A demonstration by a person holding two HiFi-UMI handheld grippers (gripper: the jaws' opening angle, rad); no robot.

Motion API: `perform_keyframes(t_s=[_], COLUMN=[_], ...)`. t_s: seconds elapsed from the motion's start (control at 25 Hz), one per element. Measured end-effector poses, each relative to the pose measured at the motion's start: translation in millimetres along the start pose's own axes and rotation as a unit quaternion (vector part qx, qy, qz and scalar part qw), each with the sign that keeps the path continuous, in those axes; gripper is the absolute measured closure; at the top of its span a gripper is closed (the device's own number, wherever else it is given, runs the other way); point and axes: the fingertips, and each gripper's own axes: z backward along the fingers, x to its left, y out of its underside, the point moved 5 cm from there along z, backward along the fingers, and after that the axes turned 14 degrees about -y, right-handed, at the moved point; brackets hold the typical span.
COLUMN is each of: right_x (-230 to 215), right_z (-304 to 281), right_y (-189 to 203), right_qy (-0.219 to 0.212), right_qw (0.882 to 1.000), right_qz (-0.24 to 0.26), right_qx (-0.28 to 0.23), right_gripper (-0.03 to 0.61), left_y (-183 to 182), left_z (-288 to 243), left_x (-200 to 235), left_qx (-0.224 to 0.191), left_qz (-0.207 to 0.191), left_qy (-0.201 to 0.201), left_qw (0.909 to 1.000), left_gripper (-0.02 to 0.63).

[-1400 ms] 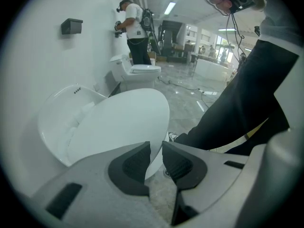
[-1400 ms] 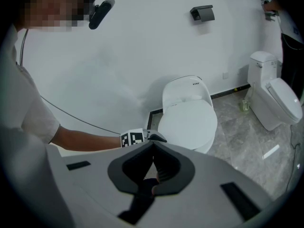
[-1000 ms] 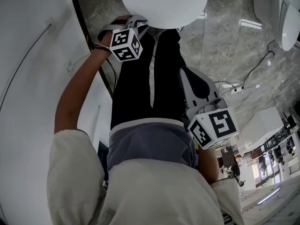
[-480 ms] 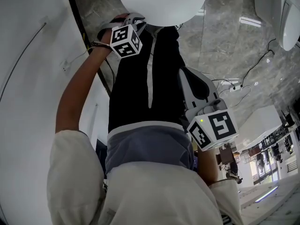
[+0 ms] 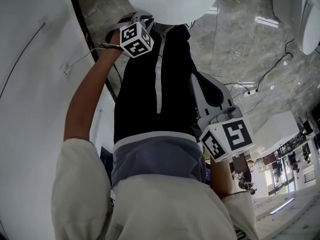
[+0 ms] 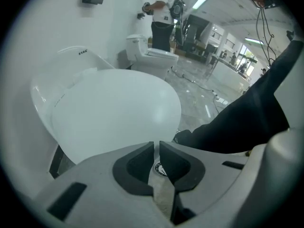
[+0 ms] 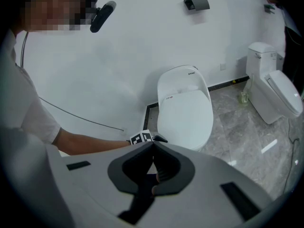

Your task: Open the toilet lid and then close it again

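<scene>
While left gripper fingers narrow to an empty slit, toilet lid ahead, right gripper fingers seemingly together, unseen overhead

This is a showroom for bathroom fittings, not a home bathroom. Ahead of the right gripper a white toilet stands against a plain white wall. Off to that gripper's right, a second toilet of another model stands on the same grey marble-look floor. Beyond the left gripper, another person stands at that second toilet. Past them the room opens into a long hall with strip lights overhead and more people far off. Loose cables trail across the floor.
</scene>
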Motion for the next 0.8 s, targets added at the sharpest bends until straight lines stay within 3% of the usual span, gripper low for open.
perform_keyframes(t_s=[0.16,0.4,0.8], right_x=[-4,-7,-13], right_z=[0,0,12], right_y=[0,0,-1], right_qy=[0.0,-0.002,0.003], right_qw=[1.0,1.0,1.0], right_qz=[0.0,0.0,0.009], right_qx=[0.002,0.006,0.006], right_gripper=[0.569,0.568,0.568], left_y=[4,9,13], left_z=[-9,-24,-35], left_x=[-1,-2,-3], left_qx=[0.018,0.048,0.058], left_qz=[0.031,0.109,0.148], left_qy=[-0.01,-0.024,-0.043], left_qw=[0.9993,0.9926,0.9863], left_gripper=[0.58,0.584,0.589])
